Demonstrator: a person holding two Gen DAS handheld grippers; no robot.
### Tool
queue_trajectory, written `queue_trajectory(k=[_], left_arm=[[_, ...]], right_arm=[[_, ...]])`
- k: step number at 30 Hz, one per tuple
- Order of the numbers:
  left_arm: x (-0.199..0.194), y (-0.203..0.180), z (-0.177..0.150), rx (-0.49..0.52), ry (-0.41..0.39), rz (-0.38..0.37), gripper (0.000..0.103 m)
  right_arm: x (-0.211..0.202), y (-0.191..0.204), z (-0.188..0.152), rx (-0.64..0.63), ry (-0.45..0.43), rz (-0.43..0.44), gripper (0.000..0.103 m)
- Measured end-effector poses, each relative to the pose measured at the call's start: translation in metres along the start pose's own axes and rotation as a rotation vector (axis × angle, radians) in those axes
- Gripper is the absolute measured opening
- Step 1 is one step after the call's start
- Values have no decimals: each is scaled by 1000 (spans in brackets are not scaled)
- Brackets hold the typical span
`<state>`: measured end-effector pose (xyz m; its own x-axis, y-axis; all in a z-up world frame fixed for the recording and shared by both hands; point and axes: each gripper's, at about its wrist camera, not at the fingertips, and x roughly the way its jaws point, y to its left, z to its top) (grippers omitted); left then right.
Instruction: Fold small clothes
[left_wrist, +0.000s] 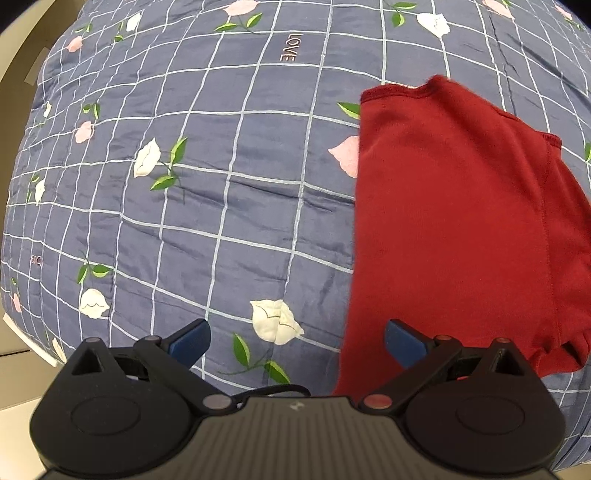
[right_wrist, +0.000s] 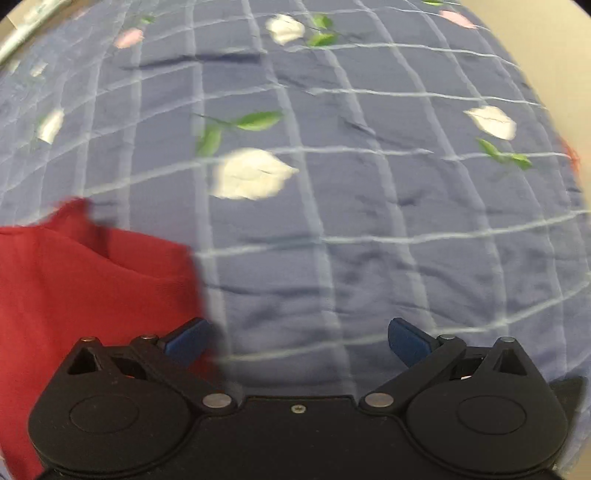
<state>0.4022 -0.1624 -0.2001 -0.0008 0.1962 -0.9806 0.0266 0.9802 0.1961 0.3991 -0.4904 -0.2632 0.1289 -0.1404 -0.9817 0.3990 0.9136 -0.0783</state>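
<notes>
Left tongs (left_wrist: 297, 341): the jaws stand wide apart and grip nothing. The blue pad of the right-hand finger (left_wrist: 404, 343) overlaps the lower left part of the red garment (left_wrist: 454, 229) in the left wrist view; whether it touches the cloth cannot be told. The left-hand finger (left_wrist: 190, 341) is over bare quilt (left_wrist: 229, 206), beside a white printed flower (left_wrist: 275, 325).

Right tongs (right_wrist: 297, 341): the jaws are likewise spread wide, with nothing between them. The red garment (right_wrist: 85, 288) lies at the lower left of the right wrist view, its edge just beside the left-hand finger (right_wrist: 188, 341). The right-hand finger (right_wrist: 408, 341) is over bare quilt (right_wrist: 351, 229). This view is blurred.

Red garment: it lies spread flat on the blue checked quilt, to the right of the left tongs and to the left of the right tongs. A stitched hem runs along its far edge, and a seam runs down its right part.

Farther out, the quilt shows white grid lines, white and pink flowers, green leaves and the printed word "LOVE" (left_wrist: 291, 48).
</notes>
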Motion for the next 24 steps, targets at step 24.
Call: queue_trajectory(k=[24], left_arm=[[21, -17, 41, 71, -44, -50, 102]], right_arm=[[10, 9, -28, 152, 92, 397, 103]])
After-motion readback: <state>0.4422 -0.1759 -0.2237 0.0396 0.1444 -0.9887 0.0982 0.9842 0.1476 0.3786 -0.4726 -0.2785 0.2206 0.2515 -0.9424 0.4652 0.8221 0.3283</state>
